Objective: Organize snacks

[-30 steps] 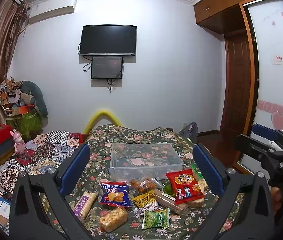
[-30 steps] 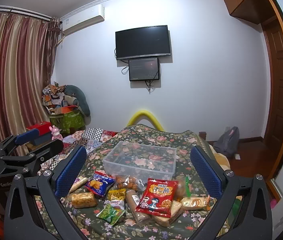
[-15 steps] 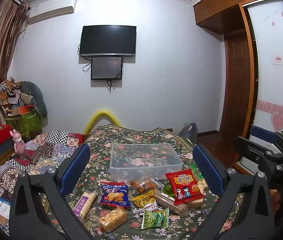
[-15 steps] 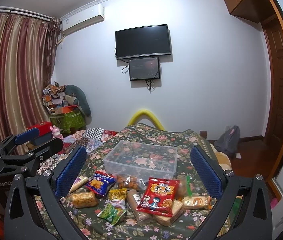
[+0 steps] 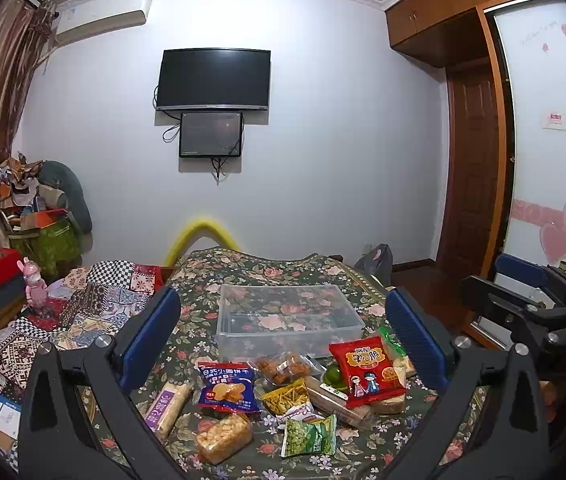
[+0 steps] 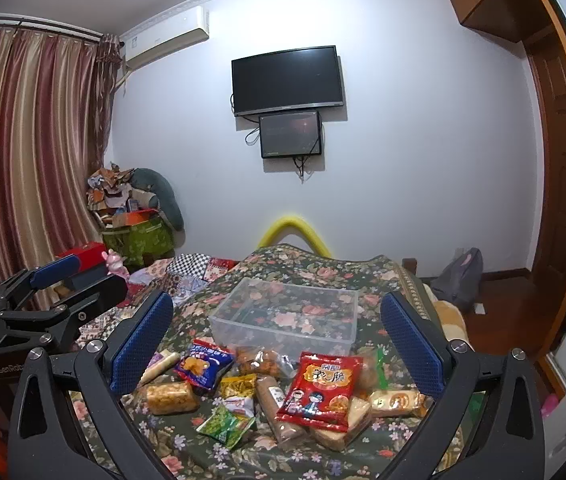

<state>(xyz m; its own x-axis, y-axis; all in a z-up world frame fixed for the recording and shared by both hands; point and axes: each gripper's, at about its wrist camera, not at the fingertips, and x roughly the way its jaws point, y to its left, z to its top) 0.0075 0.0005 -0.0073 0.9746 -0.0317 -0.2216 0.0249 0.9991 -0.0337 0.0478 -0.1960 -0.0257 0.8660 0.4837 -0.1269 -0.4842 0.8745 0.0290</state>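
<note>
2 wide-open, empty grippers, left [image 5: 283,336] and right [image 6: 277,336], above crinkly snack packets [image 6: 319,386].

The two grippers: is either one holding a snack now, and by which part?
Nothing is held. The left gripper and the right gripper both have open jaws above the snacks.

- In the left wrist view, the right gripper [image 5: 523,280] at the right edge sits a little lower and further right than a second ago.
- In the right wrist view, the clear box [image 6: 283,320] and snack pile appear, as far as the fisheye lets one judge, a trifle higher in frame.
</note>
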